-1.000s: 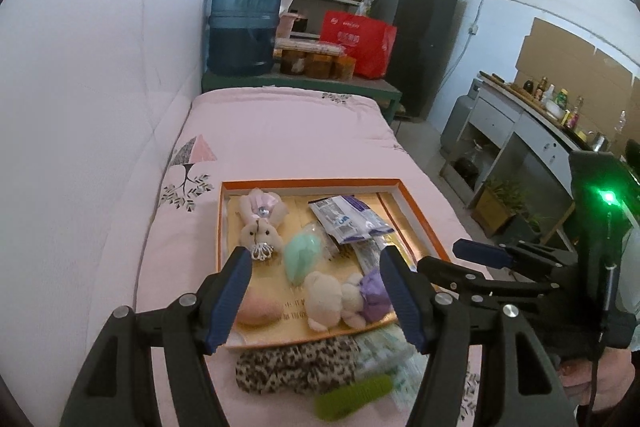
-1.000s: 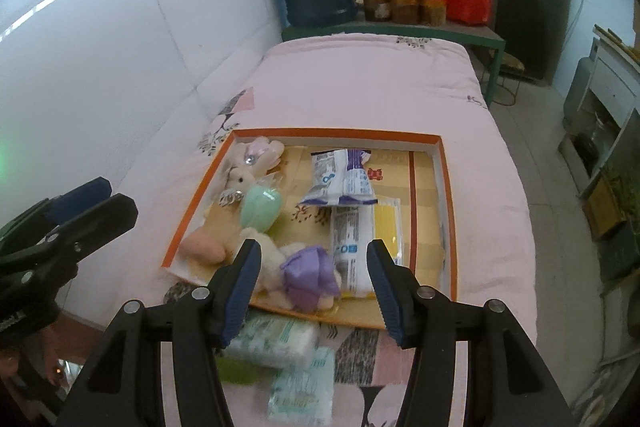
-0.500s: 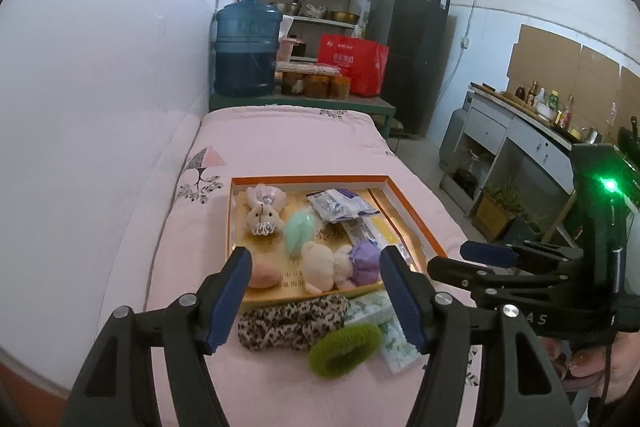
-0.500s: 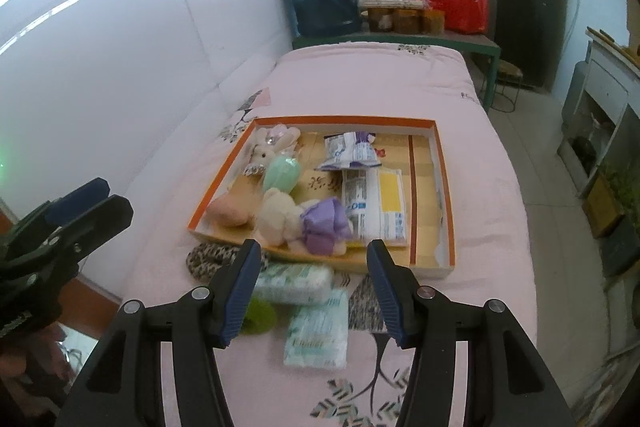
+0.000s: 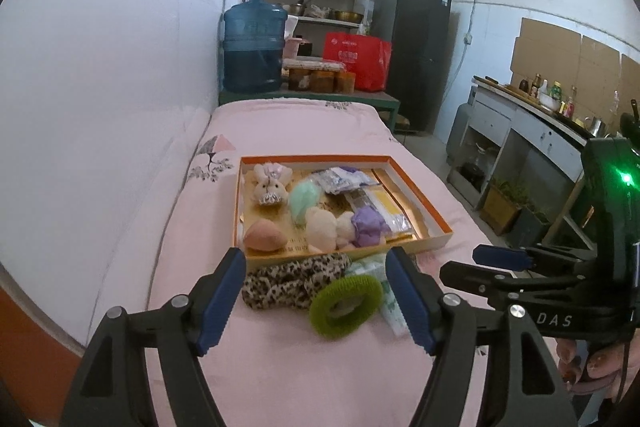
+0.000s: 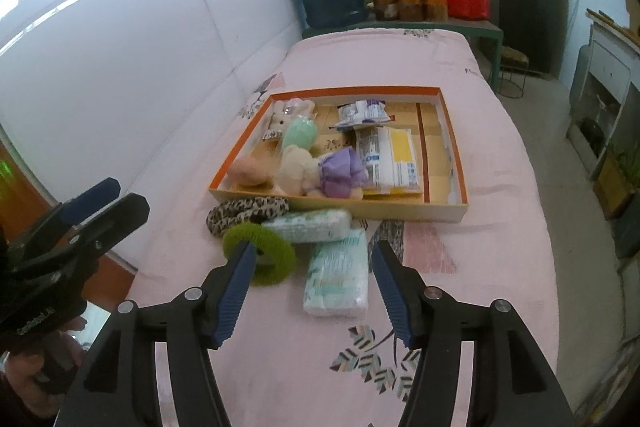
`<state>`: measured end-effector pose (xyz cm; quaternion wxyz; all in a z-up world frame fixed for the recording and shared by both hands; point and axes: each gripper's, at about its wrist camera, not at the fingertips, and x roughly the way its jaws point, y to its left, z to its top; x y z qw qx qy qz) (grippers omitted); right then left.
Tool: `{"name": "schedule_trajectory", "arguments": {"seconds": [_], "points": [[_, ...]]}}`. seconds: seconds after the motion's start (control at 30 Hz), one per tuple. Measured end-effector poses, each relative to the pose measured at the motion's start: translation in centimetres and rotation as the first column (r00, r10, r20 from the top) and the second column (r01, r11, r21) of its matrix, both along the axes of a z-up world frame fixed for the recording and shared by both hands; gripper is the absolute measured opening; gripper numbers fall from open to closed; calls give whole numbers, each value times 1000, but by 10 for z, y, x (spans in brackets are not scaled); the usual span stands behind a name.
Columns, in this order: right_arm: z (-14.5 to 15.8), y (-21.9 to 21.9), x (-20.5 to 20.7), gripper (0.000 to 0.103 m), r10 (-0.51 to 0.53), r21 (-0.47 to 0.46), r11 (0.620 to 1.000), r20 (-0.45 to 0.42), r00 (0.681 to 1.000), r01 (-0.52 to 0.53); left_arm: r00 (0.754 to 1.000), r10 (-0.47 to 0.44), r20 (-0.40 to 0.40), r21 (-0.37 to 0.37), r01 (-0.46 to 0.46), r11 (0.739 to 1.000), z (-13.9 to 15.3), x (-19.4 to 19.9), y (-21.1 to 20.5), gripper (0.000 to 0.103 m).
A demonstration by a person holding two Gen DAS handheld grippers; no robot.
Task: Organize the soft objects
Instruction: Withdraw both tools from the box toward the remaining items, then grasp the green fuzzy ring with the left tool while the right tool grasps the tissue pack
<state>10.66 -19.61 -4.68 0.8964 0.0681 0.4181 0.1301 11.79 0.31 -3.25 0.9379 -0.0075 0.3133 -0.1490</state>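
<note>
Both the left gripper [image 5: 316,301] and the right gripper [image 6: 312,287] are held wide open and empty above the green ring [image 6: 260,253], leopard scrunchie [image 5: 288,281] and tissue packs [image 6: 336,273] beside the orange tray [image 6: 340,207].

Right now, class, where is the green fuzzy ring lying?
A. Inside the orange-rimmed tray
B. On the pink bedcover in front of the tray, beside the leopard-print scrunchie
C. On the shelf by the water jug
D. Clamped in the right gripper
B: the green fuzzy ring rests on the pink bedcover, outside the tray, next to the leopard-print scrunchie.
</note>
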Motion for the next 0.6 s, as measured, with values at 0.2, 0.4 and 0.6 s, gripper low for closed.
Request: {"name": "schedule_trajectory", "arguments": {"seconds": [0.2,0.4,0.6], "points": [[-6,-4,-12,62,-12,9,1000,0,1000,12,1000,-5,-9,7,5,1000,-9,-10,-1,72],[-13,-8,-19,62,-22,0,1000,-5,1000,22,1000,-5,-11,13,5,1000,-18,-16,0,72],[-21,-9,-22,62,-25,-5,1000,-13,1000,25,1000,-4,-14,21,4,1000,-26,-19,-2,72]]}}
